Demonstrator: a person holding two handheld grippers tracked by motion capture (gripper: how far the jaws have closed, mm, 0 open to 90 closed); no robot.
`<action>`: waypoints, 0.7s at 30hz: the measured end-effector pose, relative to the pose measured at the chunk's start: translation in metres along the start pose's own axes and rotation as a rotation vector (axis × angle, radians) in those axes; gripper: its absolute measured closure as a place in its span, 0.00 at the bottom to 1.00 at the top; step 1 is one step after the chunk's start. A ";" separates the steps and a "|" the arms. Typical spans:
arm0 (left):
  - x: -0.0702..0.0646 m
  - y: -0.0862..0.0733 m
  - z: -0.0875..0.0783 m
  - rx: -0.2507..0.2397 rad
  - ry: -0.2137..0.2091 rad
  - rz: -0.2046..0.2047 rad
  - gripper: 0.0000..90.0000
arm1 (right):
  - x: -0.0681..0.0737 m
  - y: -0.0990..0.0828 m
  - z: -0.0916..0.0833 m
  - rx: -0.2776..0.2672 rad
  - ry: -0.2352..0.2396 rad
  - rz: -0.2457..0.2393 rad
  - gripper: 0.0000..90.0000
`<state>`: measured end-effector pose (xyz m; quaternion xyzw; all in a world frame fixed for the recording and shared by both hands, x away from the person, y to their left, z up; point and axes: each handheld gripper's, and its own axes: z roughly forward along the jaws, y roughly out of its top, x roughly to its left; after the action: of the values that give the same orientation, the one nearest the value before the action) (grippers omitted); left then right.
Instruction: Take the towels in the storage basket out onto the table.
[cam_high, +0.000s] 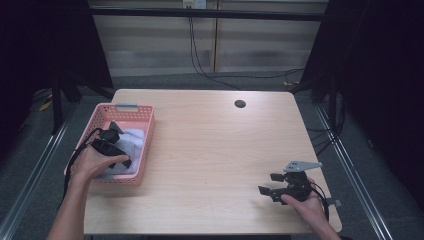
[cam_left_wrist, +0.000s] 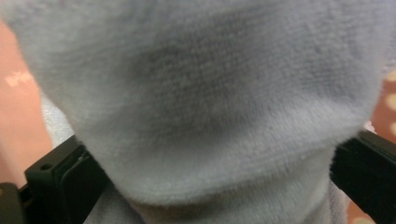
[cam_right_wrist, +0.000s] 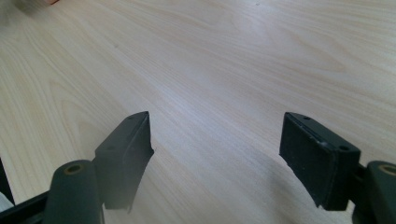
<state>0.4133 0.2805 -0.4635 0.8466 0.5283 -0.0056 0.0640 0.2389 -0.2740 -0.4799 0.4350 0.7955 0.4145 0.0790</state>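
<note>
1. Inside the pink basket, at the near left of the counter, we see the pale blue towel lying bunched; up close its plush pile bulges between the left tongs' jaws.
2. We read the left tongs as spread wide around a fold of the cloth, with one black jaw on either side of it. We cannot tell whether they already press it.
3. We judge the main risk to be a shallow bite. If the jaws close on the outer fluff alone, the towel may slide out as it is lifted.
4. We also see the cloth filling much of the basket. A pull at an angle could drag the light basket along or tip it toward the counter's left edge, which it sits just beside.
5. Our right tongs rest with jaws wide and empty above the bare wood at the near right. They sit well apart from the basket, too far off to steady it.
</note>
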 end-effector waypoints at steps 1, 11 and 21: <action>-0.002 0.002 0.002 0.015 0.014 0.003 0.00 | 0.000 0.000 0.000 0.004 0.001 -0.002 0.28; -0.017 0.005 0.000 0.025 0.065 0.040 0.25 | 0.002 -0.001 -0.003 0.002 0.014 -0.016 0.28; 0.001 -0.002 -0.006 -0.051 0.007 -0.032 0.45 | 0.001 0.000 -0.001 0.011 0.009 -0.016 0.28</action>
<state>0.4114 0.2828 -0.4574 0.8361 0.5422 0.0097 0.0835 0.2375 -0.2736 -0.4787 0.4271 0.8015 0.4115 0.0762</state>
